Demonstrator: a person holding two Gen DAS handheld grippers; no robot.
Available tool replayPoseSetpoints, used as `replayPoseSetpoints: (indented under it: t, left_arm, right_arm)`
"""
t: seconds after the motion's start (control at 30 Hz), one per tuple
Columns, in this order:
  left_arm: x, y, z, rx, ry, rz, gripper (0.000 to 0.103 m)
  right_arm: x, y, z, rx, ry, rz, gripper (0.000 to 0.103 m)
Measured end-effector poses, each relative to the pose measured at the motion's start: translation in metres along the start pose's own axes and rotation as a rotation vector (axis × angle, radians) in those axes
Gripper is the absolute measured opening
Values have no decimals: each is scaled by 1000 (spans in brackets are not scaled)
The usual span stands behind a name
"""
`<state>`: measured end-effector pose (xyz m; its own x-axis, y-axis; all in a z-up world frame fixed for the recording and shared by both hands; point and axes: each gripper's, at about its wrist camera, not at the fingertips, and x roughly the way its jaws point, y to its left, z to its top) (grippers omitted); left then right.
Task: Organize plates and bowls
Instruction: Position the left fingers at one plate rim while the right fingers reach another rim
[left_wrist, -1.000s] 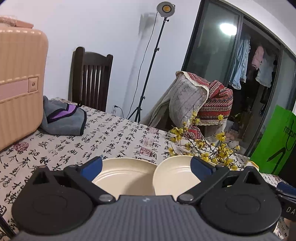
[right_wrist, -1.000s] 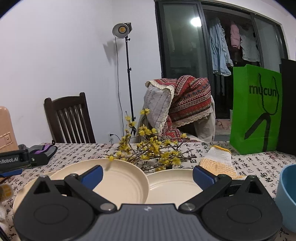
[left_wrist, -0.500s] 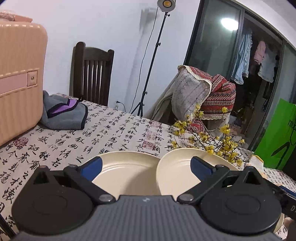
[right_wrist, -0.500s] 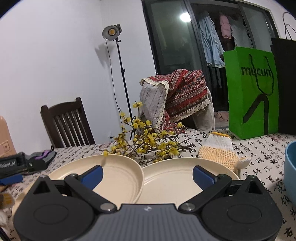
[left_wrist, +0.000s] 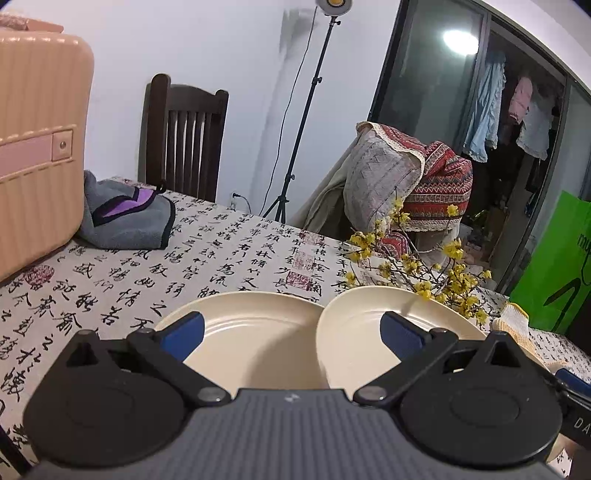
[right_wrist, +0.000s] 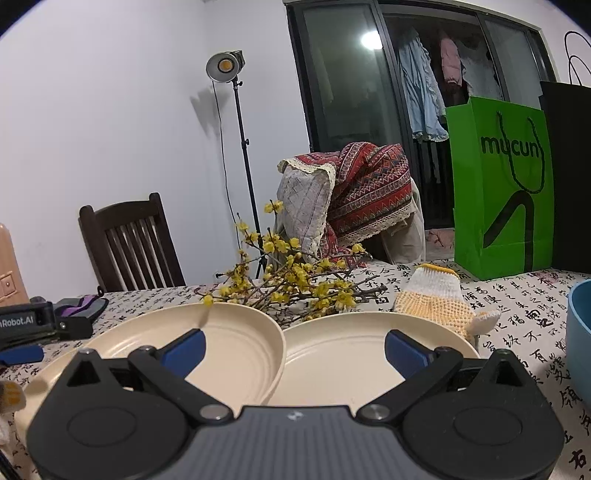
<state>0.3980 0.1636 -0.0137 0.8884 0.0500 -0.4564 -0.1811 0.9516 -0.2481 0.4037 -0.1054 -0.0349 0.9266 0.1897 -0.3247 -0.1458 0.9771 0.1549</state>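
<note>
Three cream plates lie side by side on the calligraphy-print tablecloth. In the left wrist view the left plate lies flat and the middle plate stands with its rim raised over it. My left gripper hovers just above them, open and holding nothing. In the right wrist view the middle plate overlaps the right plate, and the left plate's rim shows low on the left. My right gripper is open over these two. A blue bowl stands at the right edge.
A flowering yellow branch lies just behind the plates, with a knitted glove beside it. A beige suitcase and a grey cloth sit at the far left. A green paper bag stands at the back right.
Both cameras have shifted slightly, so the plates sit a little higher in each view. The plates have not moved and both grippers have stayed open.
</note>
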Motion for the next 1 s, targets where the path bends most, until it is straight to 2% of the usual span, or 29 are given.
replayPoseSetpoints:
  t: [0.3,0.6,1.0]
  left_arm:
    - [3,4,0,-24,14,-11,103]
    - [3,7,-1,-53,9,19,103]
    - [4,6,-2,-65,4,33,103]
  right_arm:
    - [2,2,-2,-5,10,0,103]
    - [8,-4,-1,31,37,15,103]
    - [12,-9,-2,72,70,36,94]
